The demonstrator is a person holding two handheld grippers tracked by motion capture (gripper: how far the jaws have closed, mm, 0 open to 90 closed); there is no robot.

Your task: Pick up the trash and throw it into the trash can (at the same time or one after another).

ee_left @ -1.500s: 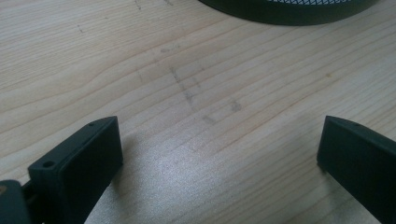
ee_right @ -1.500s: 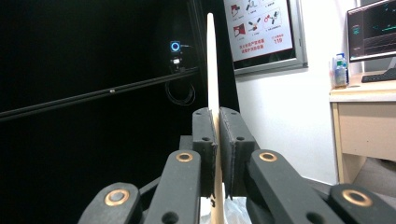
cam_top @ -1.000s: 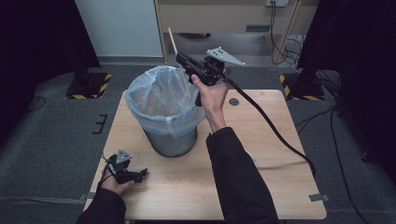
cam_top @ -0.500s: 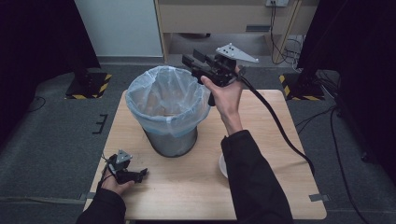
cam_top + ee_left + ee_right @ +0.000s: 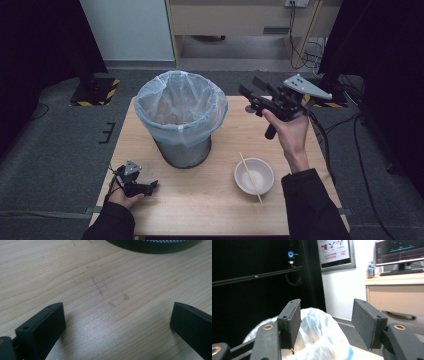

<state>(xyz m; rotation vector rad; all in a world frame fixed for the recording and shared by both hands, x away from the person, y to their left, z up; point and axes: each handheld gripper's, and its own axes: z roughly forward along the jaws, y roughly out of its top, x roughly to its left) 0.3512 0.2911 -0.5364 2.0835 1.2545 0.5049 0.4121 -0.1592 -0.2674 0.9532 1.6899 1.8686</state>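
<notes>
Beside my raised right tongs (image 5: 251, 93), spread empty, stands the lined bin (image 5: 181, 117); my left tongs (image 5: 151, 185) rest apart on the table (image 5: 210, 200).

Dark sleeves (image 5: 310, 200), black grippers (image 5: 252, 92)

One dark mesh bin lined with a pale blue plastic bag (image 5: 181, 115), one white round bowl (image 5: 254, 175) at five o'clock, one thin wooden chopstick (image 5: 250, 170) across it.
</notes>
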